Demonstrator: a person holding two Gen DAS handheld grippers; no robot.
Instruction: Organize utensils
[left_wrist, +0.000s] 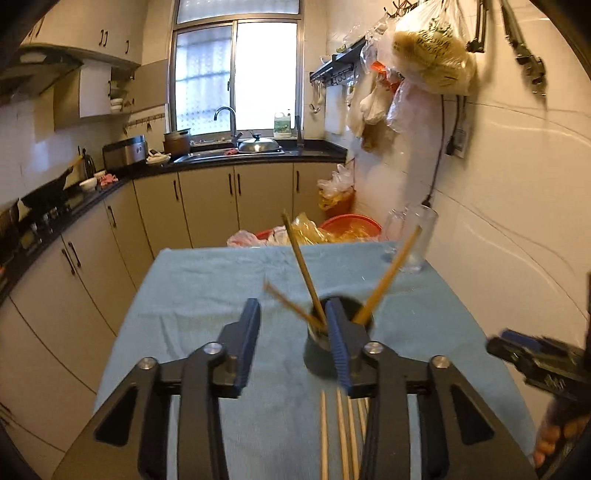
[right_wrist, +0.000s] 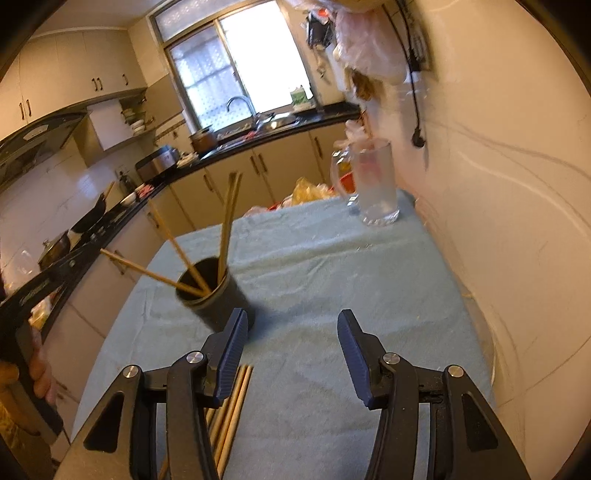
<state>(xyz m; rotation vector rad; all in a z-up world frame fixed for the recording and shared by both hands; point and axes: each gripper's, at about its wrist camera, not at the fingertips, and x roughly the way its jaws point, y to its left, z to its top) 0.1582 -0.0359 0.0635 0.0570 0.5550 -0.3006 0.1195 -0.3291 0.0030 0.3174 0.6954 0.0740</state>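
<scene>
A dark cup (left_wrist: 320, 356) stands on the blue cloth (left_wrist: 207, 295) with several wooden chopsticks (left_wrist: 303, 266) leaning out of it. My left gripper (left_wrist: 293, 306) is open, just short of the cup, and its right finger covers part of the cup's rim. A chopstick that leans left out of the cup crosses the gap without touching the pads. More chopsticks (left_wrist: 341, 435) lie loose on the cloth below that gripper. In the right wrist view my right gripper (right_wrist: 292, 314) is open and empty over bare cloth. The cup (right_wrist: 218, 295) is to its left and the loose chopsticks (right_wrist: 232, 406) lie under its left finger.
A clear glass mug (right_wrist: 376, 184) stands at the table's far right corner, near the tiled wall. Red basins and plastic bags (left_wrist: 347, 229) sit beyond the far edge. Kitchen counters run along the left and back. A hand (right_wrist: 40, 373) holds the left gripper at the left edge.
</scene>
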